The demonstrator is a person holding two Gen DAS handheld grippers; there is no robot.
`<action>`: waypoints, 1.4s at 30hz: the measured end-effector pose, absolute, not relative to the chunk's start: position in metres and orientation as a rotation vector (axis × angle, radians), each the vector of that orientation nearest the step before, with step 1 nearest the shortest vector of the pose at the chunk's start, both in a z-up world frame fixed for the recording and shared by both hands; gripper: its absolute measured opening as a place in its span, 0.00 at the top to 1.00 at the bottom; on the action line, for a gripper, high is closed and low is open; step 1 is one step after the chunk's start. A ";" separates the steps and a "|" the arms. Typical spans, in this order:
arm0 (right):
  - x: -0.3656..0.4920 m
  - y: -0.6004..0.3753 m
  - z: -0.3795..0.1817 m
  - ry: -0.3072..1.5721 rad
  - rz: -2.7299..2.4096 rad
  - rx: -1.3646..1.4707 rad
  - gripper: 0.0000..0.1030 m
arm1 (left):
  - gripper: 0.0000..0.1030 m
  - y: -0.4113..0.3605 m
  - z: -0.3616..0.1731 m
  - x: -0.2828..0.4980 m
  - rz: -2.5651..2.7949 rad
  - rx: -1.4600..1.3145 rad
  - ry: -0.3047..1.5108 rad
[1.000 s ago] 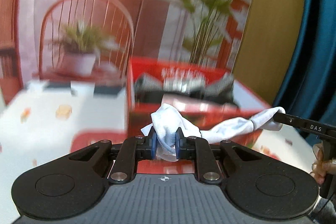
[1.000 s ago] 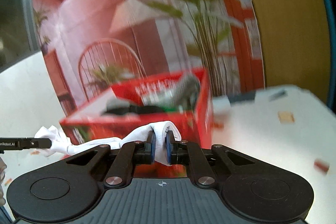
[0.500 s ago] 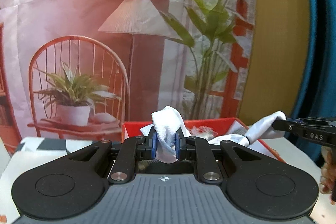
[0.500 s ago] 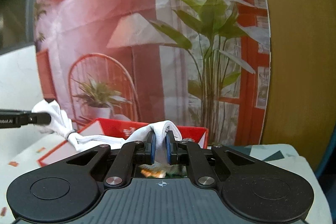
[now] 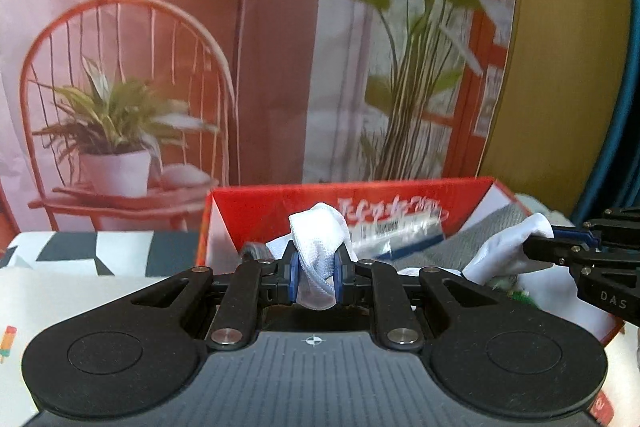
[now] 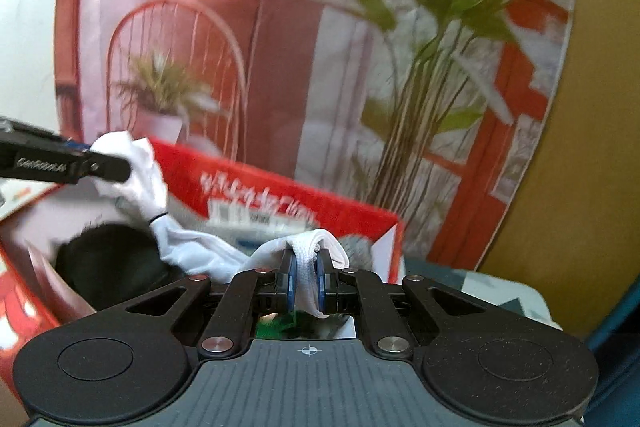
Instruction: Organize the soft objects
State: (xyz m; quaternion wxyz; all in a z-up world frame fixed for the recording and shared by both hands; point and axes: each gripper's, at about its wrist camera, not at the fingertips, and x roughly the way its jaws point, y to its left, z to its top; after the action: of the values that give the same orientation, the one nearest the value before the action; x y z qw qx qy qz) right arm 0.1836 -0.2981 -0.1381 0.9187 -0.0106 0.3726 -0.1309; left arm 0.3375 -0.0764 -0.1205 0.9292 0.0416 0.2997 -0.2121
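A white sock (image 5: 318, 255) is stretched between my two grippers over an open red box (image 5: 400, 199). My left gripper (image 5: 316, 277) is shut on one end of it. My right gripper (image 6: 306, 283) is shut on the other end (image 6: 308, 259). In the left wrist view the right gripper (image 5: 560, 247) comes in from the right, pinching the sock (image 5: 508, 247). In the right wrist view the left gripper (image 6: 116, 167) comes in from the left, and the sock (image 6: 160, 203) sags into the red box (image 6: 280, 195).
The box holds grey (image 5: 480, 231) and black (image 6: 112, 259) soft items and a printed packet (image 5: 396, 227). It stands on a patterned tablecloth (image 5: 80, 267) in front of a printed backdrop (image 5: 240, 67) of a chair, lamp and plants.
Both grippers have carried the sock up, forward and then down, from in front of the red box to over its open top. The sock now sags into the box.
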 end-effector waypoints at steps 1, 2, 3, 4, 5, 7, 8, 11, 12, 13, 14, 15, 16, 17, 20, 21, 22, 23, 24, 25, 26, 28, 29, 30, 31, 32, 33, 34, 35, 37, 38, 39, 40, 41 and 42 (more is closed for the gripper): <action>0.185 -0.297 -0.141 0.782 -0.259 -0.023 0.91 | 0.83 -0.077 -0.124 0.338 -0.439 0.092 0.626; 0.186 -0.296 -0.143 0.794 -0.250 -0.020 0.91 | 0.83 -0.078 -0.127 0.339 -0.441 0.101 0.638; 0.186 -0.296 -0.145 0.802 -0.245 -0.013 0.91 | 0.83 -0.078 -0.129 0.340 -0.443 0.106 0.649; 0.188 -0.297 -0.147 0.812 -0.242 -0.005 0.91 | 0.83 -0.078 -0.132 0.341 -0.444 0.109 0.657; 0.189 -0.297 -0.148 0.818 -0.240 0.003 0.91 | 0.83 -0.079 -0.133 0.342 -0.444 0.110 0.665; 0.191 -0.297 -0.151 0.830 -0.231 0.013 0.91 | 0.83 -0.078 -0.136 0.343 -0.443 0.115 0.678; 0.192 -0.296 -0.153 0.843 -0.225 0.017 0.91 | 0.83 -0.078 -0.136 0.343 -0.444 0.119 0.684; 0.194 -0.295 -0.155 0.866 -0.221 0.025 0.91 | 0.83 -0.078 -0.135 0.342 -0.452 0.127 0.695; 0.194 -0.295 -0.155 0.868 -0.224 0.026 0.91 | 0.82 -0.077 -0.135 0.341 -0.454 0.128 0.699; 0.194 -0.295 -0.155 0.870 -0.225 0.027 0.91 | 0.81 -0.077 -0.134 0.341 -0.454 0.131 0.703; 0.194 -0.295 -0.154 0.872 -0.228 0.030 0.90 | 0.80 -0.077 -0.133 0.340 -0.453 0.136 0.706; 0.194 -0.296 -0.153 0.874 -0.229 0.032 0.89 | 0.78 -0.077 -0.132 0.338 -0.449 0.141 0.706; 0.193 -0.296 -0.153 0.877 -0.230 0.033 0.87 | 0.76 -0.076 -0.130 0.337 -0.448 0.144 0.706; 0.192 -0.295 -0.152 0.880 -0.232 0.033 0.86 | 0.68 -0.075 -0.128 0.335 -0.449 0.145 0.706; 0.189 -0.295 -0.148 0.875 -0.239 0.033 0.80 | 0.43 -0.072 -0.122 0.327 -0.446 0.142 0.697; 0.187 -0.295 -0.146 0.872 -0.238 0.039 0.78 | 0.41 -0.071 -0.120 0.324 -0.451 0.141 0.692; 0.185 -0.294 -0.144 0.871 -0.231 0.055 0.73 | 0.39 -0.070 -0.118 0.322 -0.452 0.144 0.690; 0.183 -0.294 -0.143 0.870 -0.229 0.065 0.70 | 0.37 -0.070 -0.116 0.318 -0.452 0.152 0.688; 0.181 -0.293 -0.142 0.870 -0.228 0.071 0.66 | 0.32 -0.070 -0.115 0.315 -0.451 0.161 0.685; 0.179 -0.292 -0.140 0.869 -0.224 0.075 0.61 | 0.30 -0.069 -0.113 0.311 -0.451 0.169 0.680; 0.177 -0.290 -0.139 0.867 -0.220 0.079 0.59 | 0.23 -0.069 -0.111 0.308 -0.451 0.174 0.674; 0.174 -0.286 -0.136 0.860 -0.217 0.087 0.53 | 0.11 -0.067 -0.108 0.300 -0.451 0.174 0.659; 0.172 -0.285 -0.135 0.857 -0.217 0.097 0.51 | 0.07 -0.065 -0.106 0.296 -0.448 0.171 0.652; 0.170 -0.283 -0.133 0.852 -0.218 0.108 0.44 | 0.06 -0.064 -0.104 0.293 -0.445 0.167 0.646; 0.168 -0.282 -0.133 0.848 -0.218 0.118 0.38 | 0.06 -0.062 -0.103 0.290 -0.444 0.162 0.643; 0.166 -0.281 -0.132 0.845 -0.216 0.127 0.36 | 0.05 -0.061 -0.102 0.287 -0.441 0.157 0.642; 0.164 -0.279 -0.132 0.844 -0.218 0.129 0.32 | 0.03 -0.059 -0.100 0.284 -0.434 0.152 0.641; 0.163 -0.278 -0.131 0.844 -0.220 0.130 0.30 | 0.02 -0.057 -0.100 0.282 -0.425 0.149 0.641; 0.161 -0.276 -0.131 0.843 -0.225 0.132 0.27 | 0.00 -0.056 -0.099 0.279 -0.415 0.147 0.639; 0.158 -0.274 -0.131 0.839 -0.243 0.142 0.07 | 0.00 -0.052 -0.097 0.273 -0.394 0.143 0.630; 0.155 -0.274 -0.129 0.828 -0.256 0.150 0.03 | 0.00 -0.050 -0.096 0.270 -0.380 0.142 0.625; 0.152 -0.274 -0.128 0.813 -0.267 0.160 0.01 | 0.00 -0.048 -0.094 0.268 -0.366 0.139 0.622; 0.150 -0.274 -0.126 0.803 -0.277 0.173 0.00 | 0.00 -0.046 -0.093 0.266 -0.357 0.133 0.623; 0.149 -0.275 -0.125 0.798 -0.286 0.186 0.00 | 0.00 -0.043 -0.093 0.264 -0.349 0.122 0.626; 0.147 -0.276 -0.124 0.793 -0.297 0.199 0.00 | 0.00 -0.040 -0.092 0.262 -0.346 0.109 0.628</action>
State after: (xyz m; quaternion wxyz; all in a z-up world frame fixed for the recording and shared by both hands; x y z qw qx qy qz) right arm 0.1468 -0.2755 -0.1239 0.9070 0.0962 0.3839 -0.1437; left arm 0.2618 -0.0405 -0.0915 0.9349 0.0535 0.3073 -0.1693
